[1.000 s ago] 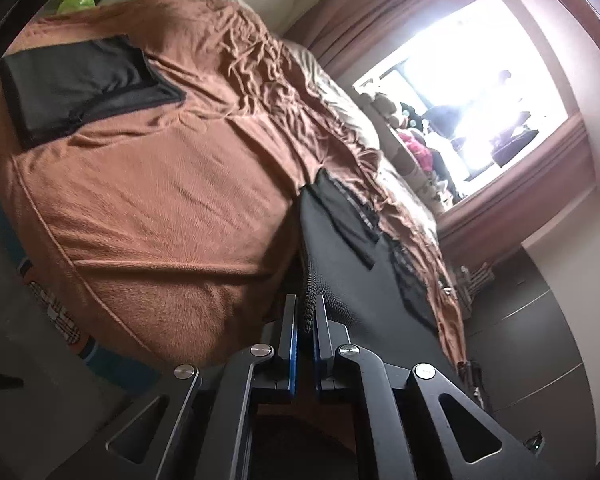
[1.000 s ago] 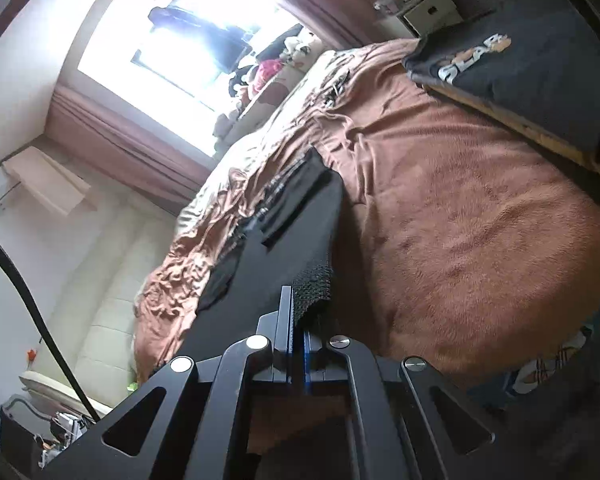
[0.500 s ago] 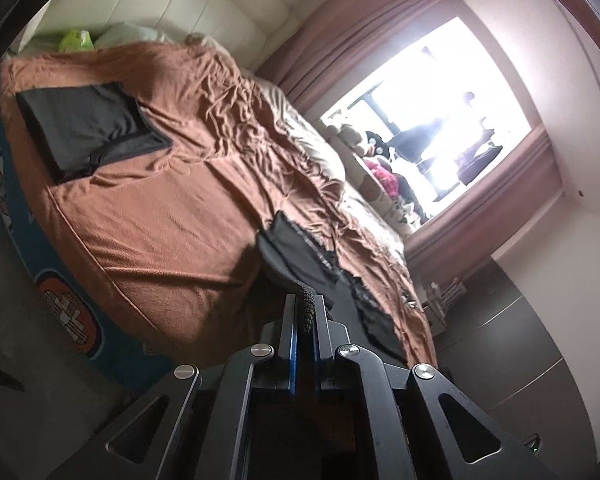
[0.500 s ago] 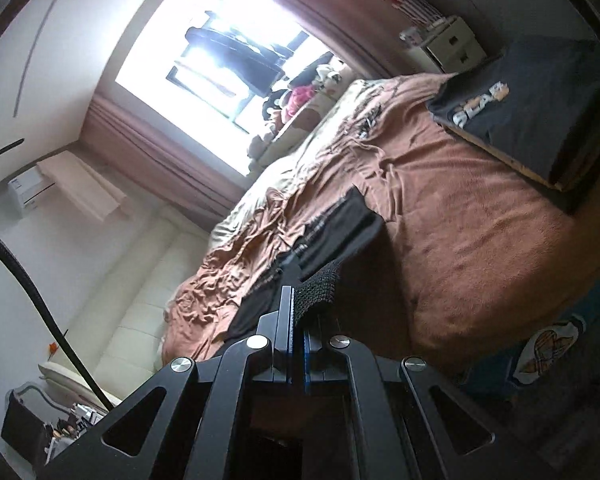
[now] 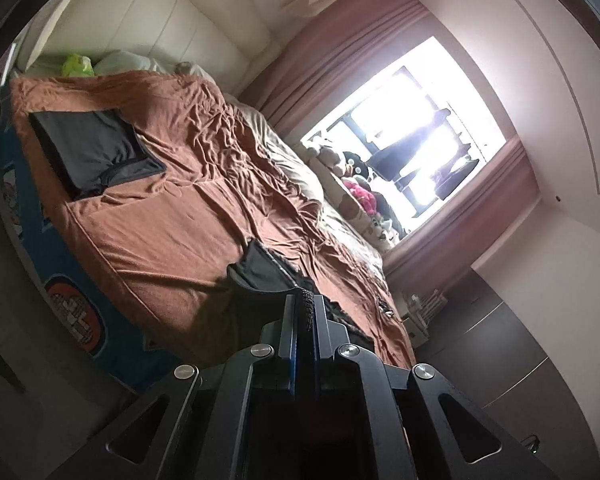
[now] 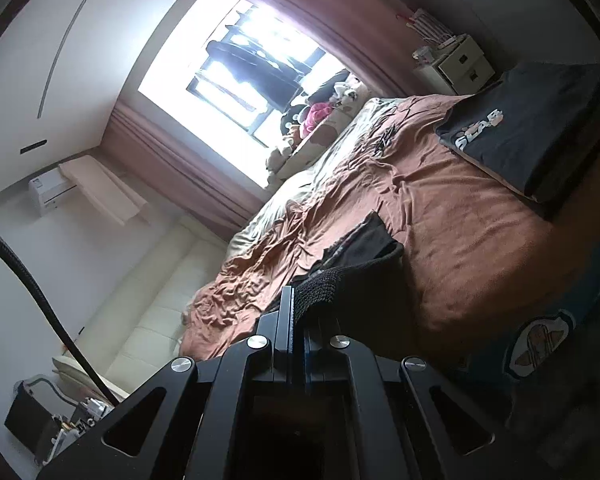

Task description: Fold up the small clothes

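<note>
Both grippers clamped on one black garment (image 5: 268,276). Left gripper (image 5: 305,312): jaws pressed together with a knitted hem pinched between them, cloth edge showing at the tips. Right gripper (image 6: 296,312): same, jaws closed on a ribbed black edge that bulges out to the right of the fingers. The garment hangs between the two grips near the front edge of the bed, its far part lying on the brown blanket (image 5: 172,220); how much of it is off the blanket cannot be told from these views. Folded dark item (image 5: 92,148) sits on the far-left part of the blanket, well apart from the work. A stack of folded dark shirts (image 6: 540,132) sits at the right side of the bed, top one with a printed logo. More dark pieces (image 5: 348,324) lie on the blanket just beyond the held garment. Judgement: this looks like a lift or a carry of one edge ahead of a fold. Risks from here: (1) each grip holds only a thin strip of hem, so a sharp pull or uneven tension between the hands could slip the cloth out of one side and drop that corner. (2) If the hands travel at different rates the edge skews and the fold lands crooked. (3) The trailing part could drag the neighbouring dark pieces or ruck the blanket. (4) Strong glare from the window (image 5: 416,120) makes black cloth edges hard to read.
</note>
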`<state>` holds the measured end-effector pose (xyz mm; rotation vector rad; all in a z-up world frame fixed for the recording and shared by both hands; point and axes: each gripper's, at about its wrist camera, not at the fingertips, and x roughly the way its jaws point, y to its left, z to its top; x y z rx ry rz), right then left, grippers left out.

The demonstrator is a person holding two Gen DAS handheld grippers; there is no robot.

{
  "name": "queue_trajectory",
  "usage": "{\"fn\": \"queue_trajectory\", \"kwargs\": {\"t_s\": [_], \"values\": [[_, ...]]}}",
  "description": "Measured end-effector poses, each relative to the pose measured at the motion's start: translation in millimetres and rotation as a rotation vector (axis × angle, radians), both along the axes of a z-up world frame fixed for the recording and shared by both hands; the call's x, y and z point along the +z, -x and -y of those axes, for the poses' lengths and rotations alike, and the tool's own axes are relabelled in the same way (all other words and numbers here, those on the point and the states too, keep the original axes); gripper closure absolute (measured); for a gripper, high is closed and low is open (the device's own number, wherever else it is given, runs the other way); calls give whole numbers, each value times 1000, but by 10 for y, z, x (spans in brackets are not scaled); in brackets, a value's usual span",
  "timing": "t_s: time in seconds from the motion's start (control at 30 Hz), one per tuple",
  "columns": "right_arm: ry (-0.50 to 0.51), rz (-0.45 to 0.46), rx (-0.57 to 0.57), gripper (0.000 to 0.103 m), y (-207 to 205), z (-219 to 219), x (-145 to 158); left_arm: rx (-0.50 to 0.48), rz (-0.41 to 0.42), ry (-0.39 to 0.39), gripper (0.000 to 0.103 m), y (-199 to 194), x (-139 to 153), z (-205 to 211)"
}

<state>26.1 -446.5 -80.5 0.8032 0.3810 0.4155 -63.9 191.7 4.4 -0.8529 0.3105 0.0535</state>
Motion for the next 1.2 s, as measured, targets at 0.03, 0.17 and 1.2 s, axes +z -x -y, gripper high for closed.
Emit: {"fn": "queue_trajectory", "kwargs": {"t_s": [0.03, 0.17, 1.2], "values": [[0, 2, -1, 103, 21, 1, -9, 1, 2, -2, 98, 35, 4, 6], [-6, 0, -3, 103, 70, 23, -56, 1, 1, 3, 98, 138, -21, 17], [-60, -90, -18, 103, -1628, -139, 271, 2, -92, -13, 98, -1476, 231, -211]]}}
